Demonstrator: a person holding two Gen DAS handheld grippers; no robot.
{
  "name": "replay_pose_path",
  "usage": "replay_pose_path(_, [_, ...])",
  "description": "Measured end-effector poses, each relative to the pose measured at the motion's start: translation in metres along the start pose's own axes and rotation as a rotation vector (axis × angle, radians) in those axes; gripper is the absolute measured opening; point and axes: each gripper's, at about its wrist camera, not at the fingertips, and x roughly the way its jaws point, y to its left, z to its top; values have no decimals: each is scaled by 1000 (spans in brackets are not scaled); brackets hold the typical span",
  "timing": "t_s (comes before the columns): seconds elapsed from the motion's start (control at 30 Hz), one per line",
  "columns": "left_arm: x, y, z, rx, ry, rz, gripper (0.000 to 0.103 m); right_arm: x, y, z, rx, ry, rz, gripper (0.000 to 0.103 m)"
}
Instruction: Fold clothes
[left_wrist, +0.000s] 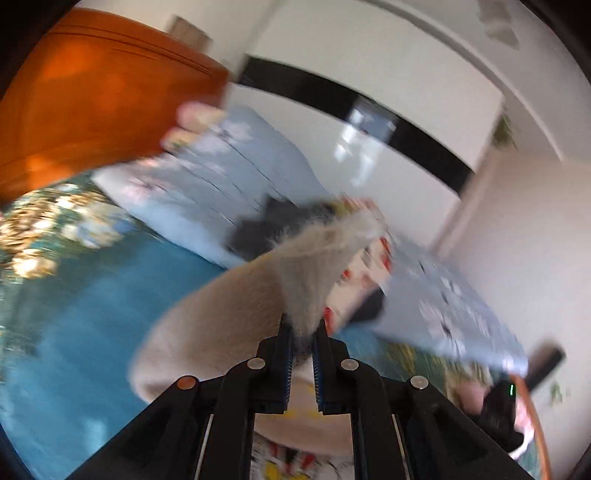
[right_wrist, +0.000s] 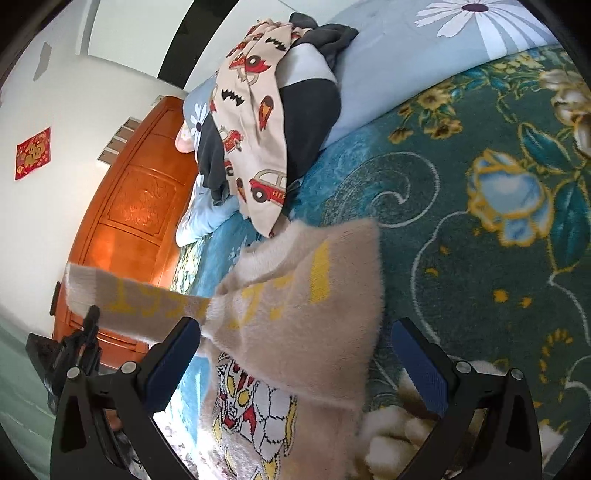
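A fuzzy beige sweater (right_wrist: 303, 295) with yellow letters and a red-and-yellow cartoon figure lies on the teal floral bedspread (right_wrist: 480, 184). My left gripper (left_wrist: 303, 334) is shut on a fold of the beige sweater (left_wrist: 236, 306) and lifts it off the bed. In the right wrist view the left gripper (right_wrist: 86, 328) holds a sleeve stretched out to the left. My right gripper (right_wrist: 295, 343) is open, its jaws wide on either side of the sweater's folded part, not clamped on it.
A pile of other clothes, a car-print garment (right_wrist: 255, 122) and a dark one (right_wrist: 310, 110), rests on light blue floral pillows (right_wrist: 406, 55) at the head of the bed. An orange wooden headboard (right_wrist: 129, 206) stands behind. White walls (left_wrist: 369, 55) lie beyond.
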Motion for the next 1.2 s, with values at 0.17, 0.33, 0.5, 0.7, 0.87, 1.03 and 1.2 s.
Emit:
replay_pose_path(0.17, [57,-44,-55,34,197,-80,10,-12,-14,4,25,-23,-15,103])
replay_pose_path(0.33, [107,-89,-112,133,384,-39,10,-18,-24,6,40,-27,-13,103])
replay_pose_path(0.5, [116,-89,-134,113,441,-22,11,-28,-26,9,35,-62,19,103])
replay_pose_path(0.7, [99,-85,-137,118,460,-50,42,-10,-29,10,121,38,262,103])
replay_pose_path(0.87, [58,-68,-140,71,408,-23,47,11,-24,4,129,137,226,103])
replay_pose_path(1.03, [20,-36,-137,27,350,77,48,25,-22,0,126,183,213,102])
replay_pose_path(1.2, [-7,-6,-133,-57,299,135,48,39,-19,-3,124,229,200,74])
